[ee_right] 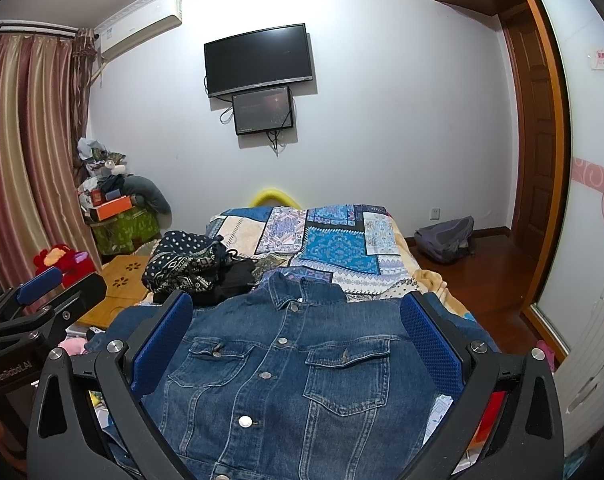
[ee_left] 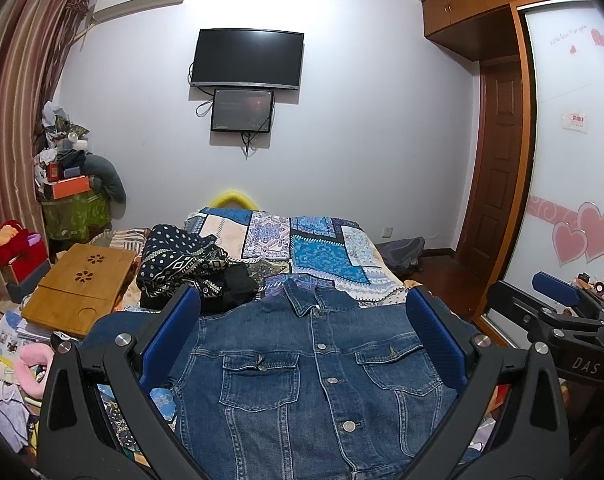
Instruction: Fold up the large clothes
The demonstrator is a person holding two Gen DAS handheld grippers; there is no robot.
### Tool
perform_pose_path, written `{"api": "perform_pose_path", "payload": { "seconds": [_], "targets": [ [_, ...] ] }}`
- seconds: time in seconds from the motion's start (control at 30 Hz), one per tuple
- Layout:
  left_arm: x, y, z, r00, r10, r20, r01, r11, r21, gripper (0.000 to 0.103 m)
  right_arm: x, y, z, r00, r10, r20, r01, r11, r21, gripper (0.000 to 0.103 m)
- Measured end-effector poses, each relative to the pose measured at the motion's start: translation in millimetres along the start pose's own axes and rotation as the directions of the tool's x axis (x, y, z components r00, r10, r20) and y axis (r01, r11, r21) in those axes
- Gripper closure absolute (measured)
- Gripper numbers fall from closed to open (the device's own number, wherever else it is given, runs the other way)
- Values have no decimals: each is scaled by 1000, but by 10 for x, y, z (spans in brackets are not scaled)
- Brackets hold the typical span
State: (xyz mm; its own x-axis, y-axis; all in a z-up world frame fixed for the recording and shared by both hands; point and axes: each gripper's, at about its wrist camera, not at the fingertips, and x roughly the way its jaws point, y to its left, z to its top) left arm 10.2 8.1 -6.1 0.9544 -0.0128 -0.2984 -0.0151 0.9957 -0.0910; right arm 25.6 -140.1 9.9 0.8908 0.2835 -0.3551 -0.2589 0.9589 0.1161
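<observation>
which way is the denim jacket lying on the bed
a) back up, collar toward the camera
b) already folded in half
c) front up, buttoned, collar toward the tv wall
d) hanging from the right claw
c) The denim jacket lies spread flat with its buttons and both chest pockets facing up and its collar pointing at the far wall, and both open claws are clear of it.

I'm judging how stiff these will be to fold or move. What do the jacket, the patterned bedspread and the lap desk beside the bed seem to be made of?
Jacket: blue denim, likely cotton; faded seams, contrast stitching, metal buttons. Probably stiff.
Bedspread: thin printed woven fabric by the look; matte patchwork print, soft wrinkles.
Lap desk: bamboo or light wood, smooth finish; visible grain, flower-shaped cutouts. Rigid.
</observation>
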Motion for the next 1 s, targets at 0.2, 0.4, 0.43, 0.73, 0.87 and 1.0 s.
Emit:
{"api": "perform_pose_path", "payload": {
  "seconds": [0.2,0.4,0.43,0.73,0.87,1.0],
  "targets": [
    [30,28,-9,1000,-2,-9,2,1000,-8,0,24,-16,4,1000,0,-10,0,1000,6,0],
    [128,72,-17,1000,1,-26,-1,1000,-16,0,98,-25,13,1000,-4,-28,4,1000,9,0],
    [149,92,-20,1000,3,-31,-3,1000,-18,0,113,-26,14,1000,-4,-31,4,1000,10,0],
    [407,306,-44,997,55,-59,-57,998,-35,0,355,-73,8,996,-13,-85,14,1000,18,0],
    [550,537,-39,992,105,-72,-108,993,-49,0,536,-99,14,993,-24,-113,26,1000,13,0],
    [728,935,-60,977,187,-100,-196,976,-92,0,742,-126,3,989,-41,-142,43,999,8,0]
  ]
}}
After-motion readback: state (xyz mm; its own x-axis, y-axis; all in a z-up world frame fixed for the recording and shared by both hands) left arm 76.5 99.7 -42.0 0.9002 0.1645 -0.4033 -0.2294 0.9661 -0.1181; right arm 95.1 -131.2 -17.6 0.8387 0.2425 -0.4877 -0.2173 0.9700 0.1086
